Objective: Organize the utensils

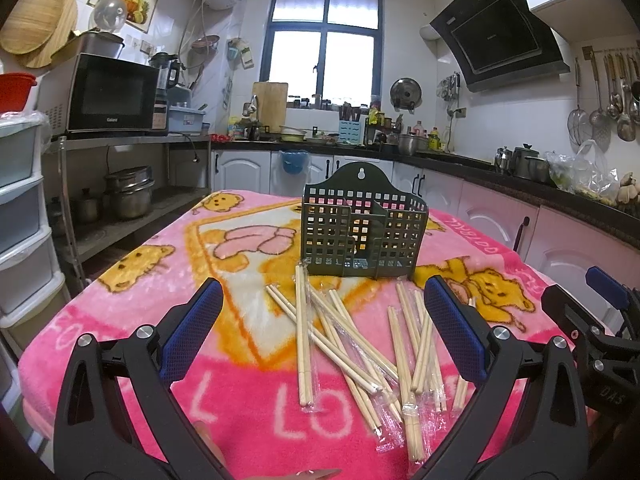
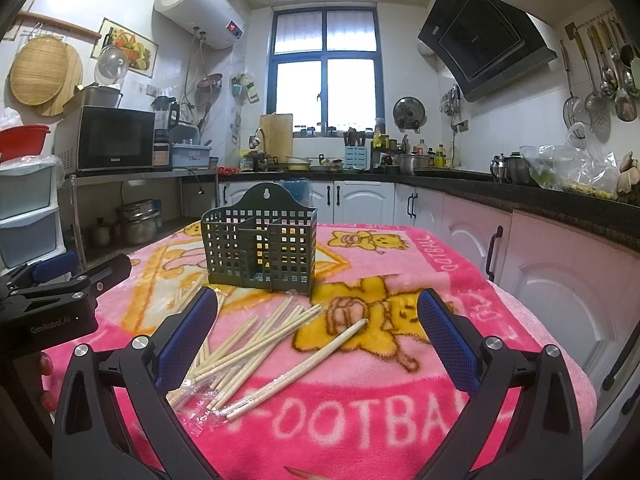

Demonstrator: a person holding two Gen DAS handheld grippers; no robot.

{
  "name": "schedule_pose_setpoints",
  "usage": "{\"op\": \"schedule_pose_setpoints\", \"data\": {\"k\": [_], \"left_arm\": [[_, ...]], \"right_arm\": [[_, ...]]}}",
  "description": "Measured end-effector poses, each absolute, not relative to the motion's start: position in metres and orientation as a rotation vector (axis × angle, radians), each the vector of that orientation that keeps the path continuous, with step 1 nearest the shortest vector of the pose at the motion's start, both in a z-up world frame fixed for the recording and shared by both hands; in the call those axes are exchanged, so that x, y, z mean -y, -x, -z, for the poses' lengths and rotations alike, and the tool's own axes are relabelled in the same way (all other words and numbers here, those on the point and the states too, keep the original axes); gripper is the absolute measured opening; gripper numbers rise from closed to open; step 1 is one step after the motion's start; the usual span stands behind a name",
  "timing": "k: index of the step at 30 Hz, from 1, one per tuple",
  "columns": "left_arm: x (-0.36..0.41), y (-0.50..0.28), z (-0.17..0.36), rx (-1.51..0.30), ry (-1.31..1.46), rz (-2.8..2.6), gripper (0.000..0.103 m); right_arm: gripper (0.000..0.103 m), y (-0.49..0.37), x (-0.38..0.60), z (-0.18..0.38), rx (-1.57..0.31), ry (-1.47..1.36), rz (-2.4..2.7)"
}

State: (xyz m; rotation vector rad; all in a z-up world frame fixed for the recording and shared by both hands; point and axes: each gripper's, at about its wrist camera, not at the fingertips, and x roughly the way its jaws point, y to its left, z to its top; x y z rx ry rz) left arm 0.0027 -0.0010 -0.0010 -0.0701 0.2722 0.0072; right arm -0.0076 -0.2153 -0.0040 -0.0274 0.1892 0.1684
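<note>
Blue-padded left gripper [image 1: 323, 320] hangs with jaws wide apart and empty, framing the loose heap of pale wooden chopsticks in clear wrappers [image 1: 352, 348] just in front of the dark green perforated plastic utensil holder [image 1: 362, 228], probably to pick a pair.

From the right wrist, the right gripper [image 2: 316, 334] is equally spread and empty, the chopsticks [image 2: 256, 350] lying before the holder [image 2: 262, 248] on the pink cartoon-bear blanket [image 2: 400, 420], handy for loading.
</note>
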Motion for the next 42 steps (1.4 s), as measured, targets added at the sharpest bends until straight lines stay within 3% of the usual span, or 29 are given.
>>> {"op": "schedule_pose_setpoints", "data": {"k": [23,42], "left_arm": [[0.002,-0.003,0.003,-0.285,0.076,-0.030,0.093],[-0.047,-0.025,0.003,-0.369,0.166,-0.115,0.093]], "right_arm": [[0.097,0.007,0.209,0.006,-0.219,0.046,-0.190],[0.097,-0.027,0.184,0.012,-0.350,0.094,-0.313]]}}
